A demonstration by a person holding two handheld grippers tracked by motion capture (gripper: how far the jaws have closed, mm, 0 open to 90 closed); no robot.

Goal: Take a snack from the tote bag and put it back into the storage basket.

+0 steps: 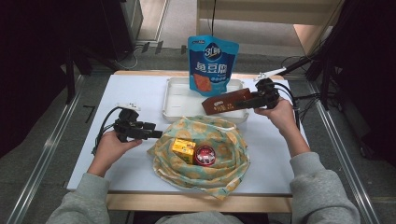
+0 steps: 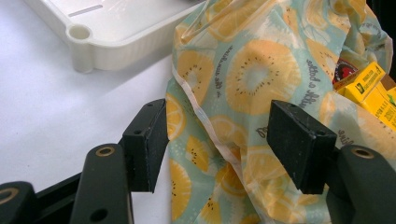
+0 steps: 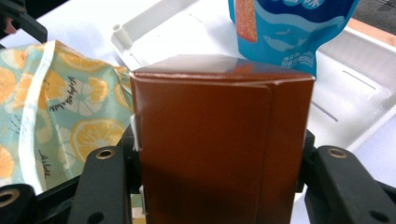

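Brown carton, long and narrow, sits clamped by one end between the jaws of the right gripper, which press on its two sides in the right gripper view. It hangs above the near right corner of the white tray, long axis roughly level and running leftward away from the gripper, slightly down toward the fruit-print cloth bag. That bag, the likely destination judging by what lies in it, is just in front of the tray on the person's side, so the carton's free end already points toward its open mouth; the right hand is the nearer one and carries it.

Inside the bag lie a yellow box and, touching it on the right, a round red-lidded tin. At the tray's far edge a blue snack pouch stands upright; the rest of the tray is bare.

At the bag's left edge the left gripper has its jaws spread, with the cloth's hem lying between them and neither pad pressing on it.
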